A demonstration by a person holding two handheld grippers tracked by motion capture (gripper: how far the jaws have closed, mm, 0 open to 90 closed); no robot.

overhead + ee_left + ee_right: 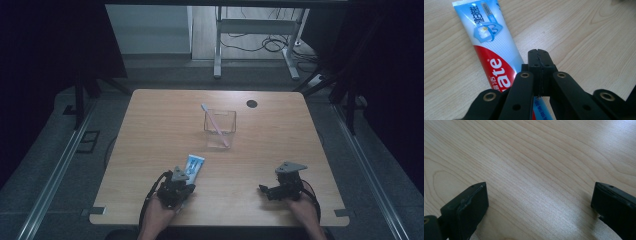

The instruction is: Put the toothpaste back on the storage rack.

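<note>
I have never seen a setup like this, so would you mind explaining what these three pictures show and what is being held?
A person at a wooden table holds a hand-operated two-jaw gripper in each hand. The high view looks down from above. The other two come from cameras riding on the grippers, looking along their black jaws. On the table lie a toothpaste tube and a clear container with a pink toothbrush leaning in it. The left gripper is shut, with the tube beside and under it; nothing shows between its tips. The right gripper is open over bare wood, holding nothing.

High view looks down on the whole table (pixel 150 125); both gripper views skim its wood closely.
</note>
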